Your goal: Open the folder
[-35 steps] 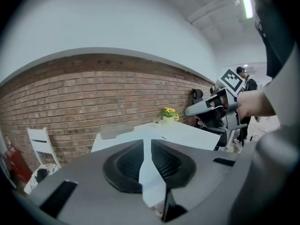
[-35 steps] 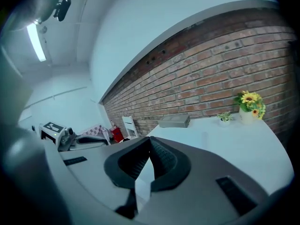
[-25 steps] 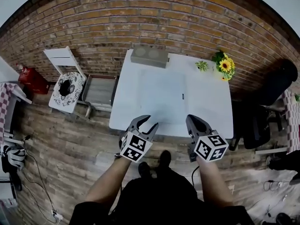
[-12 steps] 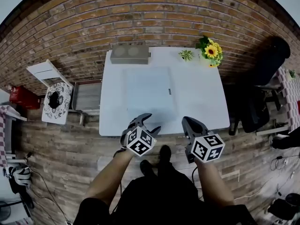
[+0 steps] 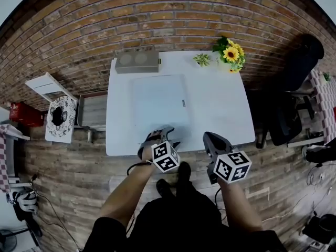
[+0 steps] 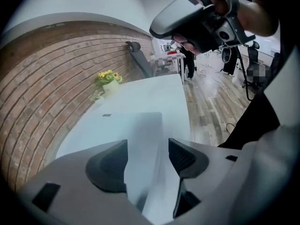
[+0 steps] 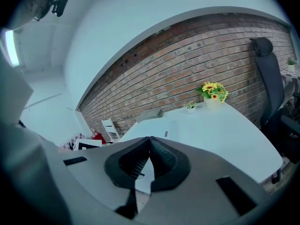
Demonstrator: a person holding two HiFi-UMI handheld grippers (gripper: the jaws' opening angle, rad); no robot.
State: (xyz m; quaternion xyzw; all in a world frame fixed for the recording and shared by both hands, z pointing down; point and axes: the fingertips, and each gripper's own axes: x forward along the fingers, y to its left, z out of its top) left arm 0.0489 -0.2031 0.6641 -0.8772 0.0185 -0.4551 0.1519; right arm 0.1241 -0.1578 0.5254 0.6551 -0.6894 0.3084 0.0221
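Note:
A pale, closed folder [image 5: 157, 101] lies flat on the white table [image 5: 223, 109], with a small dark tab on its right edge. My left gripper [image 5: 167, 135] is over the folder's near edge, pointing steeply down. In the left gripper view its jaws [image 6: 147, 151] are opening wide, and the folder [image 6: 143, 125] shows through the gap with no pad pressing on it. My right gripper [image 5: 210, 138] hovers at the table's front edge, to the right of the folder. It [image 7: 149, 142] is shut with its tips touching and nothing held.
At the back of the table stand a grey box [image 5: 137, 62], a small plant [image 5: 201, 60] and a pot of sunflowers [image 5: 229, 52]. A black office chair [image 5: 294, 104] is at the right. A white chair [image 5: 58, 117] and a metal crate [image 5: 92, 111] stand at the left.
My left gripper has gone forward and down to the folder's near edge, rolled, and opened its jaws wider. My right gripper has shifted slightly and stays shut.

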